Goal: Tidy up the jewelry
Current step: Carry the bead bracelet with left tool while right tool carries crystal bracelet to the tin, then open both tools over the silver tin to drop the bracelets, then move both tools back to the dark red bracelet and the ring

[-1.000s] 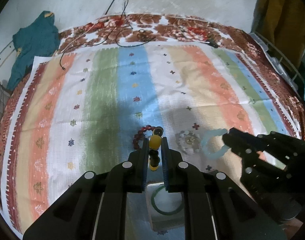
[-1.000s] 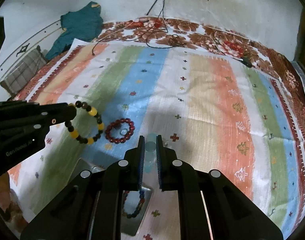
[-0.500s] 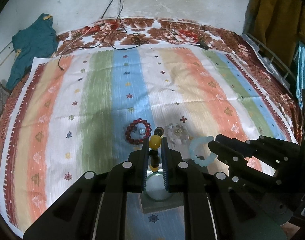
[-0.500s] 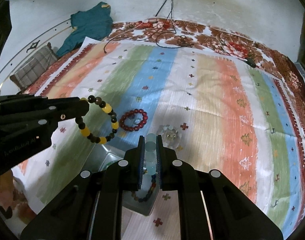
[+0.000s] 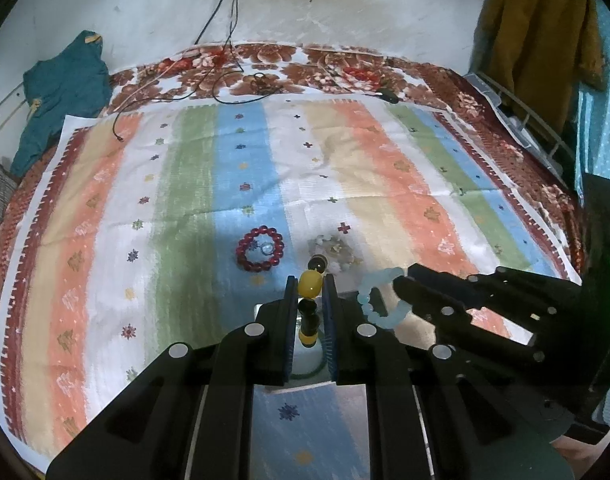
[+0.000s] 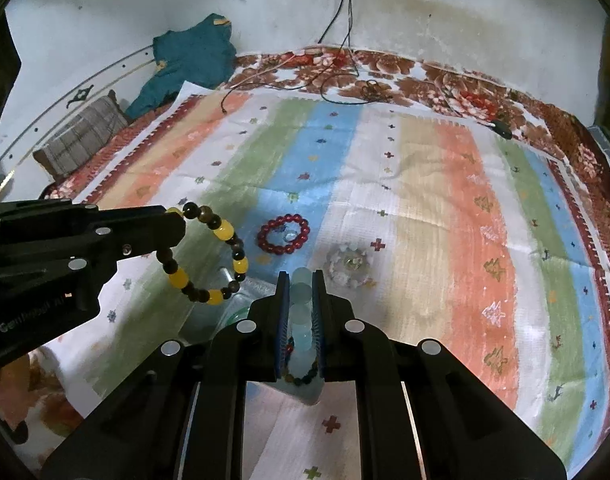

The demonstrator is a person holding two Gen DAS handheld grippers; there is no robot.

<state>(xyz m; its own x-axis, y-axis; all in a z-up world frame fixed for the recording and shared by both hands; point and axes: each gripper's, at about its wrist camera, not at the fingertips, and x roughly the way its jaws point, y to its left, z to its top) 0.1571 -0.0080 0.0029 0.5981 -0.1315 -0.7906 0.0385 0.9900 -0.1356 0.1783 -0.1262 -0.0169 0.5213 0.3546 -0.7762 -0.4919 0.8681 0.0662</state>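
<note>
We see the left gripper (image 5: 309, 304) clamped on a bracelet of yellow and dark brown round beads (image 6: 209, 254); in the right wrist view the loop hangs free beyond the black fingers, above the cloth. The right gripper (image 6: 302, 316) is closed on a bracelet of pale blue translucent beads (image 5: 379, 300), whose beads fill the narrow gap between its blue-lined pads. From the left wrist view the pale loop curves out beside the right gripper's tips, just to the right of the left gripper.

Below both grippers sits a clear plastic tray (image 6: 209, 316), mostly hidden by the fingers; a green ring (image 6: 235, 314) and a string of dark multicoloured beads (image 6: 301, 378) lie in it, though we cannot tell which compartments. Beyond the tray, on the cloth, lies a bracelet of dark red round beads (image 5: 260, 250) on the blue stripe, and near it to the right a whitish clear-bead bracelet (image 5: 332, 250) on the white stripe.

The surface is a striped cloth (image 5: 385, 184) in orange, green, blue, cream and white, spread over a brown floral blanket (image 5: 325, 68). Black cables (image 5: 225, 40) run down a stained white wall (image 5: 345, 8). A teal garment (image 5: 61, 92) lies at the far left, and a mustard-brown garment (image 5: 541, 40) hangs at the right.
</note>
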